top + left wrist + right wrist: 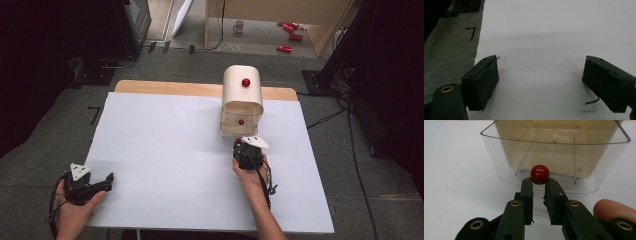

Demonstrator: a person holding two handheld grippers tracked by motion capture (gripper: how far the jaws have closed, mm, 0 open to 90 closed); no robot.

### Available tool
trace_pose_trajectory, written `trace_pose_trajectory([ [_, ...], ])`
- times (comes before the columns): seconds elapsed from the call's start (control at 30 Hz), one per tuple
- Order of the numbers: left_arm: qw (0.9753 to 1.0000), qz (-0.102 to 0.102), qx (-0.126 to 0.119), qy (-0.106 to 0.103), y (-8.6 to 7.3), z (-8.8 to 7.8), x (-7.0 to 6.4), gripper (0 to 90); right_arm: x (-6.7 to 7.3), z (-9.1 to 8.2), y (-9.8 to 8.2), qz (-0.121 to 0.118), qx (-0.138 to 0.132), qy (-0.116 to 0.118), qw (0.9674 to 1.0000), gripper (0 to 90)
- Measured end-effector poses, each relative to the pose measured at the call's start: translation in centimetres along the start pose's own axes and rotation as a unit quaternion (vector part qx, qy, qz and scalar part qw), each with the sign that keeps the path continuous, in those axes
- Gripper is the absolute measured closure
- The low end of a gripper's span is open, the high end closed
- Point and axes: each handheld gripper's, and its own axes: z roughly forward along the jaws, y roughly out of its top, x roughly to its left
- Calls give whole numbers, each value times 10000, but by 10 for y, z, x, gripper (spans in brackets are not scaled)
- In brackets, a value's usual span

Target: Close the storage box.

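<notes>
A small cream drawer cabinet (242, 102) stands upright near the far edge of the white tabletop (165, 150), its front turned toward the person and its long axis vertical. Its rounded top part carries an upper red knob (246, 82), and a middle red knob (241, 121) sits on the clear drawer front below that. At the cabinet's foot, the bottom clear drawer (554, 157) is pulled out toward the person, its curved transparent front leading; through the plastic its cream floor shows bare apart from a few small specks. The right tongs (539, 184) are just in front of the cabinet, pointing straight at it, and are nearly closed, pinching the drawer's red knob (540, 174) between their tips, with a fingertip (614, 210) showing beside them. The left tongs (102, 182) are well apart from the cabinet, at the near left corner of the tabletop, held in the left hand (75, 210) and angled toward the cabinet; in the left gripper view they are spread wide (541, 80) over bare white surface. Between the cabinet and the left edge the tabletop lies open, and grey floor carpet (60, 125) surrounds it.
</notes>
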Motion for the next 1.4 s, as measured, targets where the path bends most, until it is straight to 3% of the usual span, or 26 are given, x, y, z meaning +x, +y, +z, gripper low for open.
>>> trace_pose_trajectory([
  [0.7,10000,-6,-4,0,0,0,0,138,-3,19,5,-13,148,-117,9998,781],
  [1.4,10000,-5,-4,2,0,0,0,139,-9,31,5,136,141,-15,9998,768],
])
